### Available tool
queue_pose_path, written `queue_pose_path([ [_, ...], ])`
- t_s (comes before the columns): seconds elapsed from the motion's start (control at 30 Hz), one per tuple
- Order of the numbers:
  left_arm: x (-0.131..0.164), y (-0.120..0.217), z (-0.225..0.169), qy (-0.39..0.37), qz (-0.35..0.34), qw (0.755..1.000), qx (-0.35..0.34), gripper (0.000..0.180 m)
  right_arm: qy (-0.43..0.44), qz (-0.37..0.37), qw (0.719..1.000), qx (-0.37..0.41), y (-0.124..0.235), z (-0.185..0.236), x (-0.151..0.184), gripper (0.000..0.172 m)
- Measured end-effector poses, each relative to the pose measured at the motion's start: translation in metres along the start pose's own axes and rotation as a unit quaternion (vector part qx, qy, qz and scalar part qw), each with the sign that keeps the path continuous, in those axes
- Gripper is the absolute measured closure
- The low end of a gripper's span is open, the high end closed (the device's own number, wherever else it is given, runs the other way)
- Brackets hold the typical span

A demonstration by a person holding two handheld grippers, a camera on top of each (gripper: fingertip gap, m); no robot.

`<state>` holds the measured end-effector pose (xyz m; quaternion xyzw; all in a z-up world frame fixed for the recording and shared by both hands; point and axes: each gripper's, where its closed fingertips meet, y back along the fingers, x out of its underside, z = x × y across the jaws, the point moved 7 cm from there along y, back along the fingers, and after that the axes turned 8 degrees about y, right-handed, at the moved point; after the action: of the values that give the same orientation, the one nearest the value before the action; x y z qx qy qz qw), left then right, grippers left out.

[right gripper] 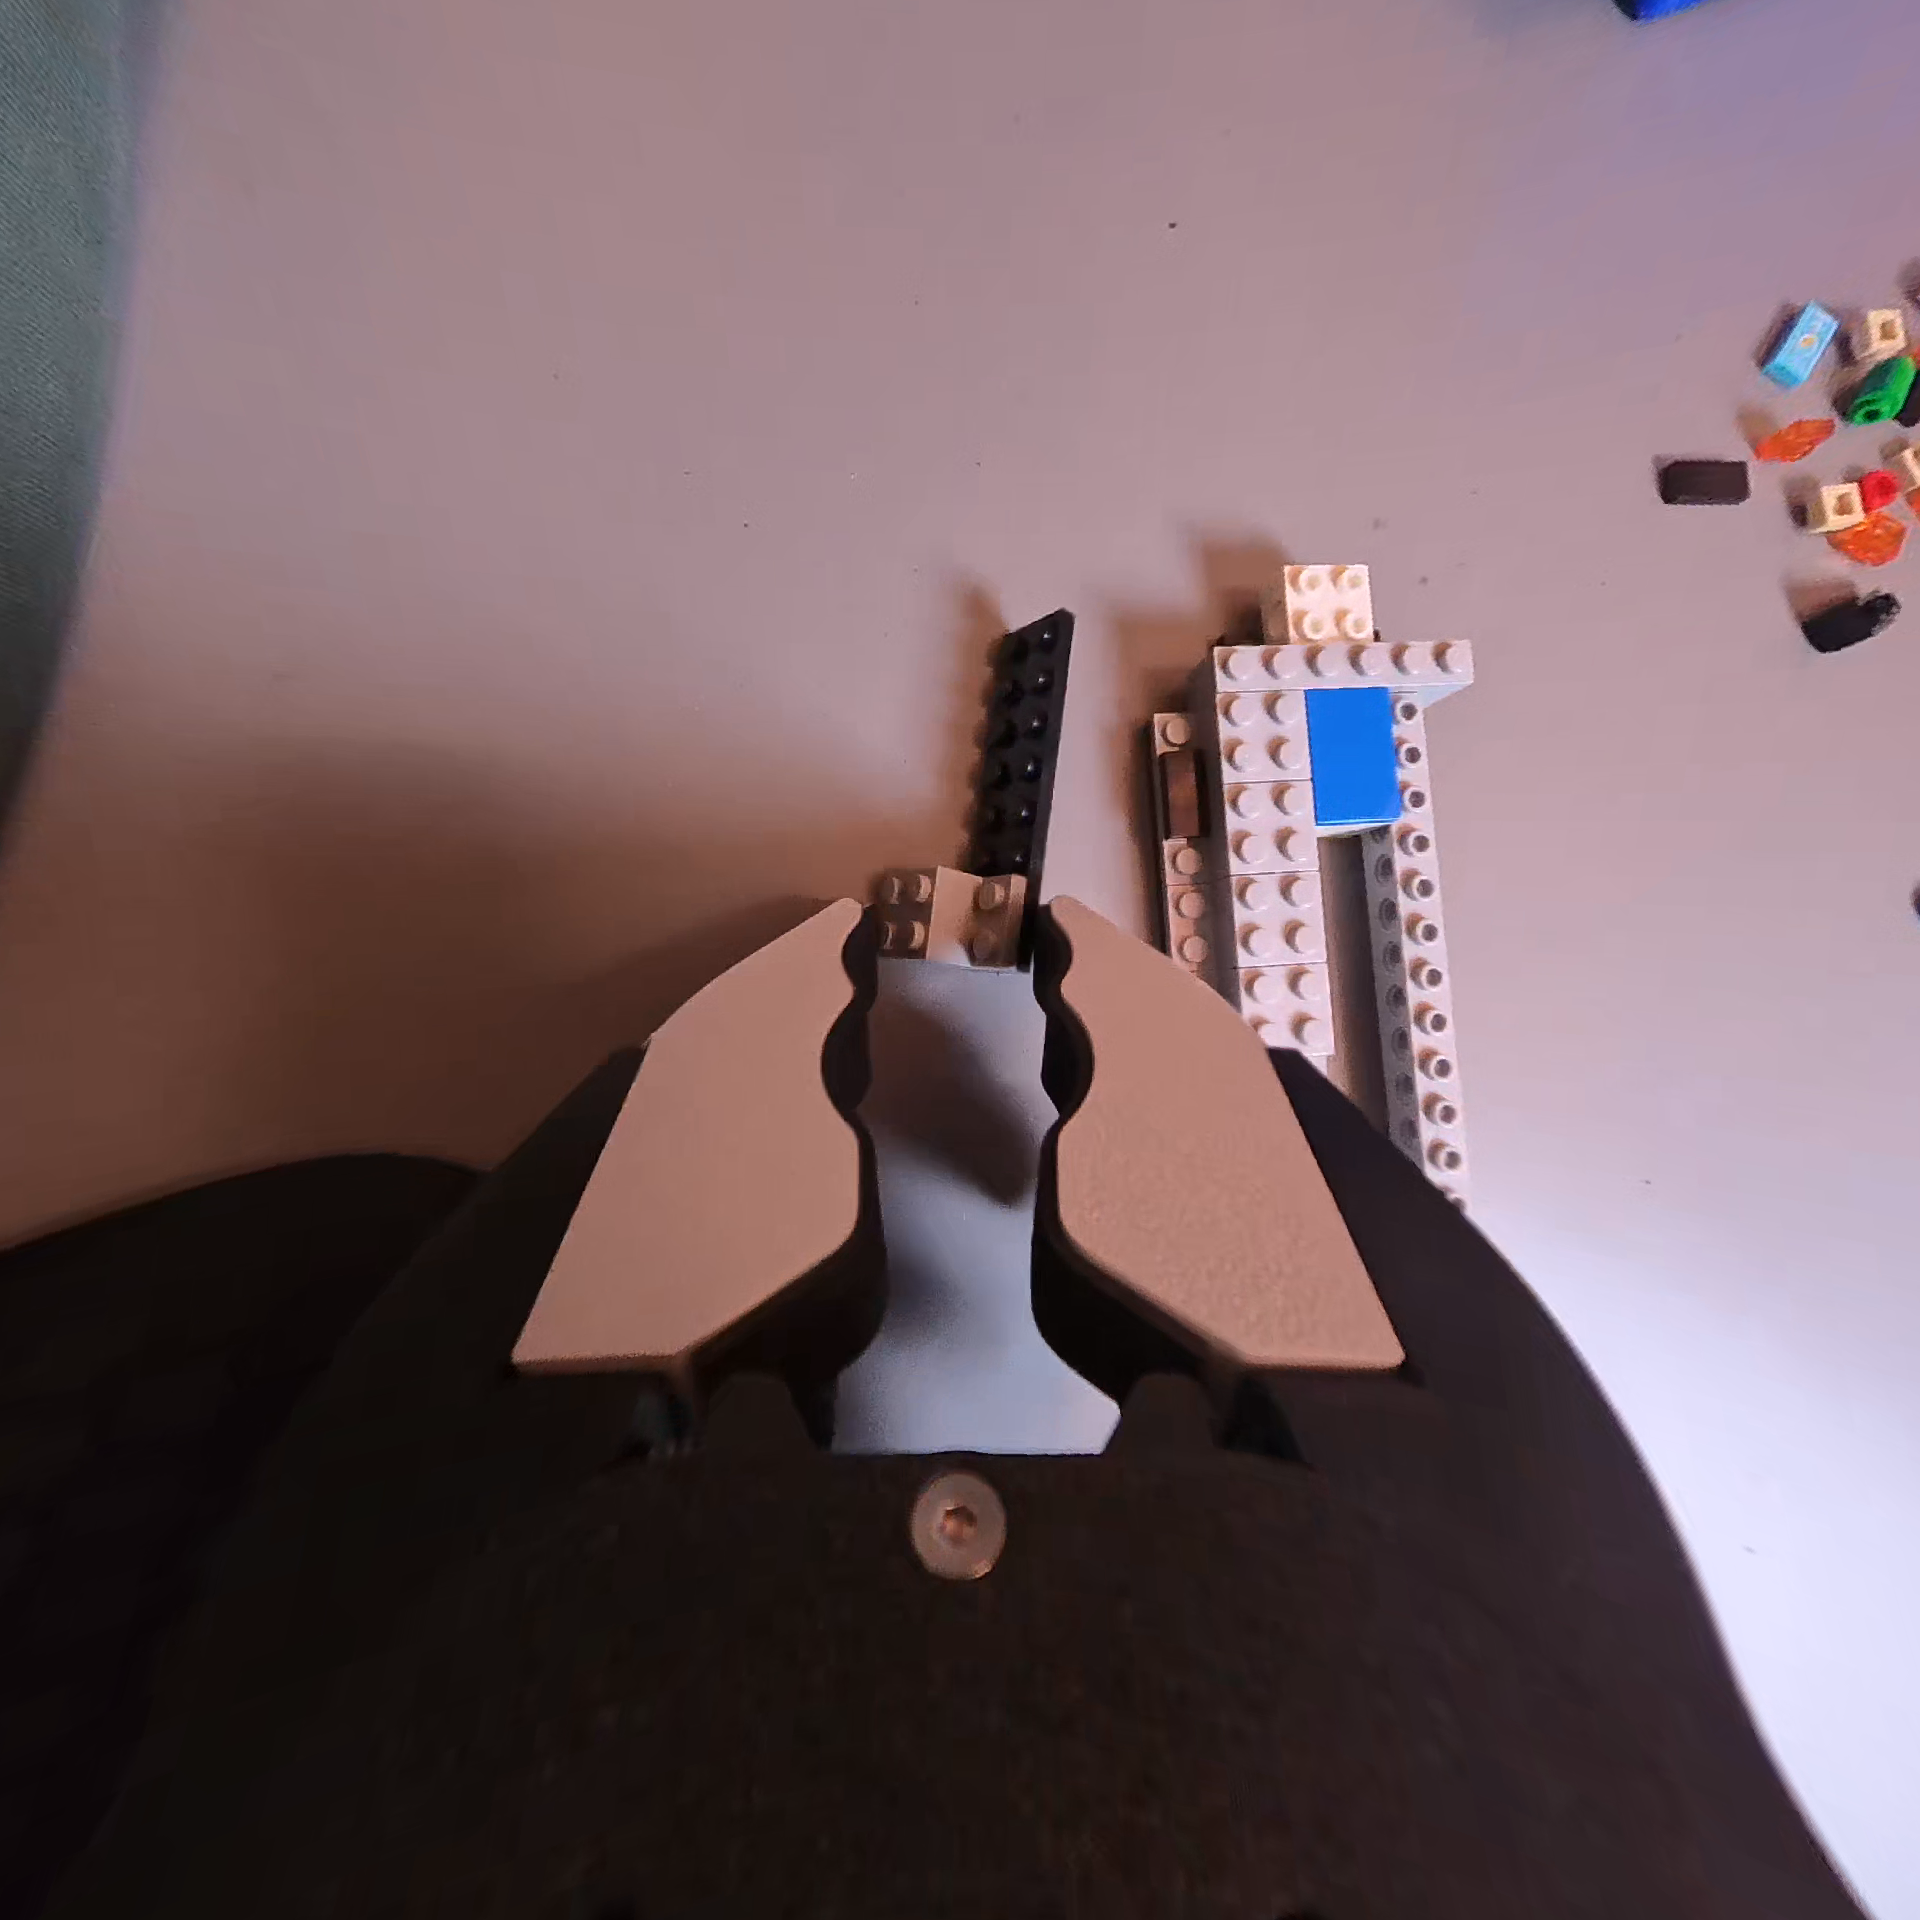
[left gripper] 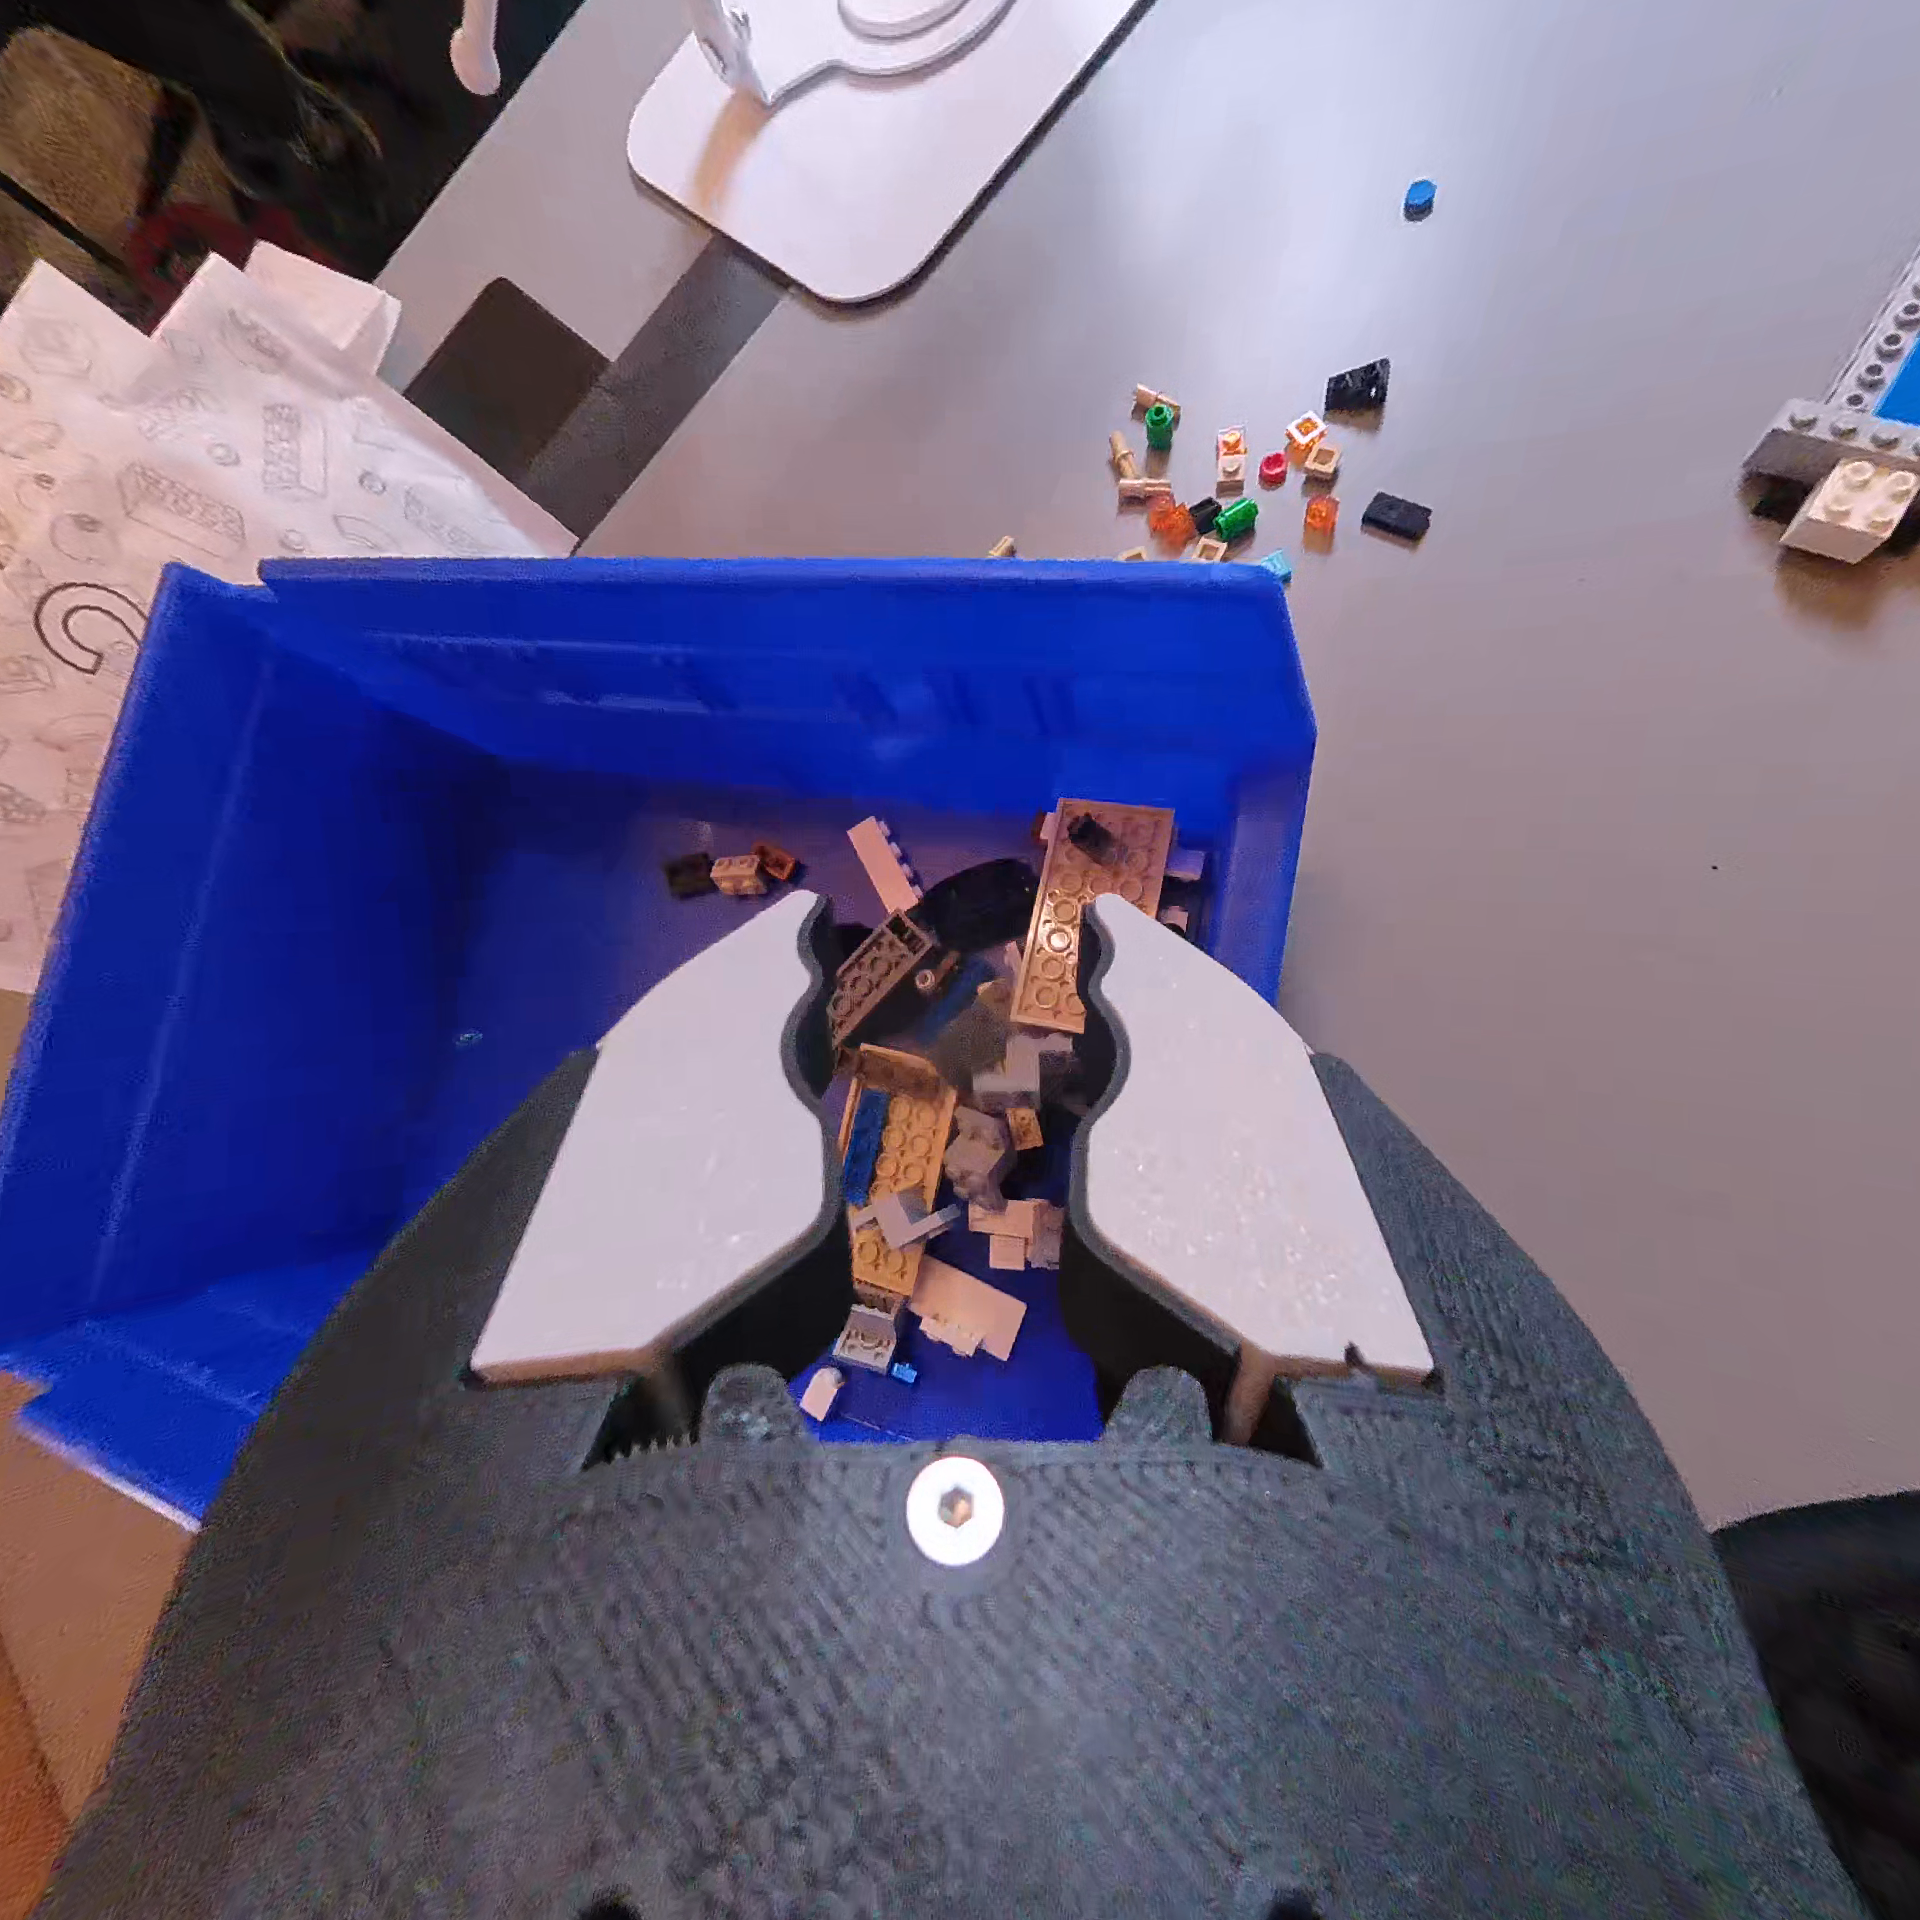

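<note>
Hovering over a blue bin at the frame's centre, the left tongs stand wide apart, gripping nothing; a heap of tan, grey and black bricks lies below them. Loose small pieces dot the table at upper right. In the right view, the right tongs sit partly apart around a grey brick piece joined to a black plate; whether the pads press it is unclear. A white build lies just right.
</note>
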<state>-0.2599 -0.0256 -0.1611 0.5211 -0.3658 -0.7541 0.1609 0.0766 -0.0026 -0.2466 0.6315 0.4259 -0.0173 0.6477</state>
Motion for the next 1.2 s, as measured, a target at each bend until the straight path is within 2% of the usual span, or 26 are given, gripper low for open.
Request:
queue_pose_path([
  [0.1, -0.015, 0.005, -0.020, -0.042, -0.033, 0.999, 0.008, 0.135, 0.003, -0.021, 1.000, 0.000, 0.003, 0.000, -0.001, 0.143],
  [0.2, -0.032, 0.007, -0.083, -0.098, -0.084, 0.980, 0.154, 0.146, -0.002, -0.071, 0.997, -0.003, 0.011, 0.000, -0.009, 0.144],
  [0.3, -0.035, -0.005, -0.153, -0.125, -0.088, 0.938, 0.310, 0.148, -0.008, -0.123, 0.992, 0.000, 0.019, -0.001, -0.020, 0.144],
  [0.4, -0.034, -0.031, -0.192, -0.117, -0.083, 0.918, 0.370, 0.148, -0.016, -0.152, 0.988, -0.008, 0.025, 0.001, -0.026, 0.144],
  [0.43, -0.034, -0.037, -0.199, -0.103, -0.080, 0.912, 0.388, 0.154, -0.018, -0.158, 0.987, -0.008, 0.027, 0.001, -0.027, 0.144],
  [0.47, -0.035, -0.040, -0.204, -0.083, -0.081, 0.903, 0.414, 0.167, -0.018, -0.159, 0.987, -0.003, 0.028, 0.001, -0.028, 0.144],
  [0.57, -0.040, -0.049, -0.204, 0.001, -0.089, 0.890, 0.448, 0.173, -0.006, -0.147, 0.988, 0.037, 0.029, -0.001, -0.025, 0.144],
  [0.63, -0.041, -0.057, -0.194, 0.072, -0.091, 0.882, 0.456, 0.175, 0.007, -0.155, 0.982, 0.104, 0.031, -0.006, -0.024, 0.145],
  [0.73, -0.039, -0.068, -0.184, 0.182, -0.079, 0.854, 0.481, 0.175, 0.081, -0.143, 0.962, 0.218, 0.035, -0.009, -0.025, 0.138],
  [0.87, -0.037, -0.081, -0.178, 0.290, -0.064, 0.809, 0.508, 0.175, 0.204, -0.080, 0.924, 0.312, 0.029, -0.001, -0.028, 0.138],
  [0.9, -0.037, -0.082, -0.178, 0.303, -0.062, 0.801, 0.513, 0.175, 0.226, -0.062, 0.914, 0.331, 0.026, 0.000, -0.029, 0.139],
  [0.97, -0.037, -0.083, -0.178, 0.329, -0.058, 0.779, 0.530, 0.175, 0.263, -0.024, 0.894, 0.363, 0.021, 0.000, -0.027, 0.154],
  [1.0, -0.036, -0.084, -0.178, 0.326, -0.059, 0.779, 0.532, 0.175, 0.268, -0.023, 0.891, 0.366, 0.020, 0.001, -0.027, 0.155],
  [1.07, -0.034, -0.083, -0.180, 0.305, -0.057, 0.788, 0.532, 0.175, 0.224, -0.054, 0.915, 0.331, 0.023, 0.001, -0.029, 0.155],
  [1.13, -0.036, -0.079, -0.183, 0.258, -0.071, 0.816, 0.513, 0.173, 0.142, -0.115, 0.945, 0.270, 0.030, -0.003, -0.027, 0.155],
  [1.2, -0.034, -0.080, -0.178, 0.175, -0.086, 0.883, 0.426, 0.175, 0.040, -0.219, 0.956, 0.190, 0.043, -0.008, -0.027, 0.156],
])
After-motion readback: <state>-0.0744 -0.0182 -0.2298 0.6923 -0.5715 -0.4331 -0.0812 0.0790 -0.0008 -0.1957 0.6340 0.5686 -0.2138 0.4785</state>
